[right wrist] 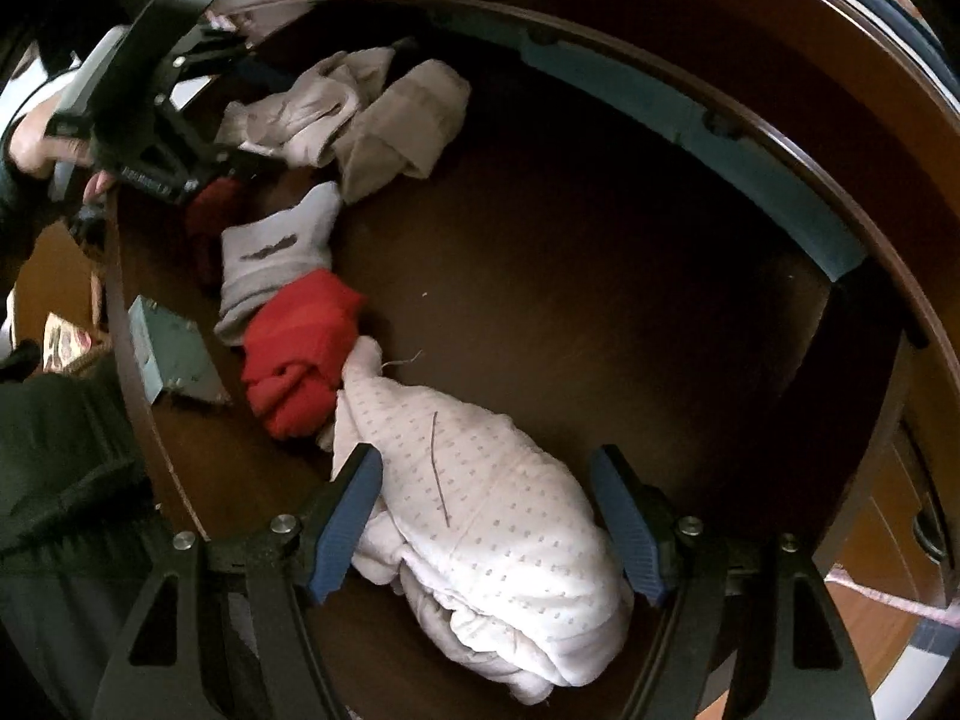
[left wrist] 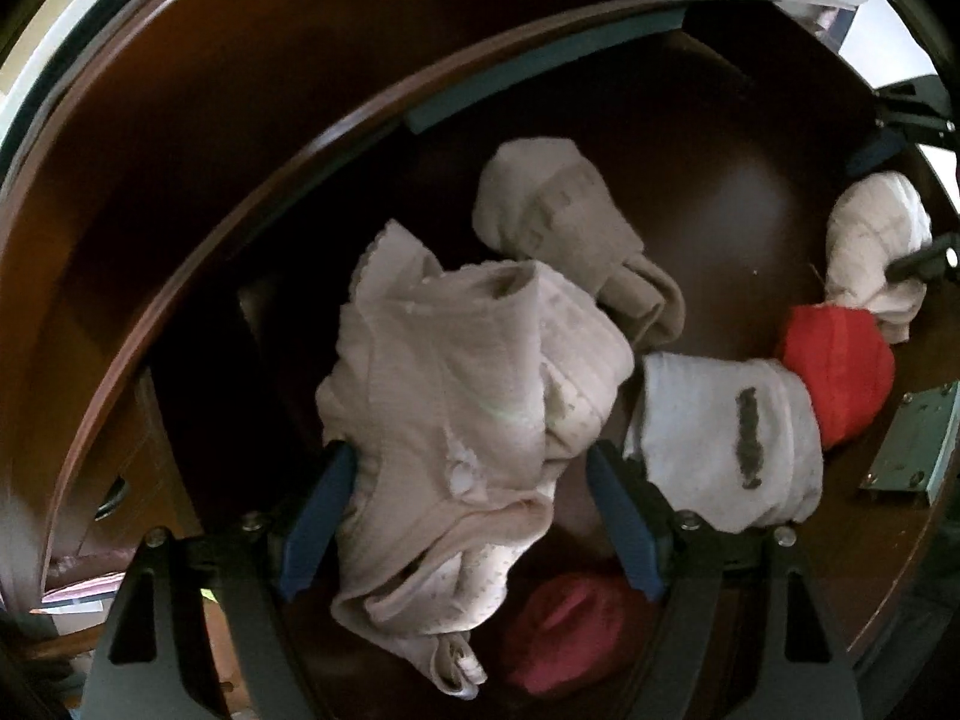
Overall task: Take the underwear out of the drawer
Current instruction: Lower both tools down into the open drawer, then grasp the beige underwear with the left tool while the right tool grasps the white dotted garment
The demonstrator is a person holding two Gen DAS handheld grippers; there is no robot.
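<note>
The dark wooden drawer [left wrist: 738,192] is open with bundled underwear in it. My left gripper [left wrist: 471,462] is open, its blue pads on either side of a pale pink bundle [left wrist: 456,384]. A beige bundle [left wrist: 558,210], a white one with a grey mark [left wrist: 726,438] and a red one [left wrist: 840,366] lie beyond. My right gripper [right wrist: 486,468] is open around a white dotted bundle [right wrist: 480,516]; that bundle also shows in the left wrist view [left wrist: 870,240]. The red bundle [right wrist: 300,348] touches its far end.
A dark red bundle [left wrist: 570,624] lies under the left gripper. A metal bracket [right wrist: 174,354] is fixed to the drawer's front wall. A blue-grey strip [right wrist: 720,138] runs along the back wall. The left gripper and the hand holding it [right wrist: 138,120] show at upper left.
</note>
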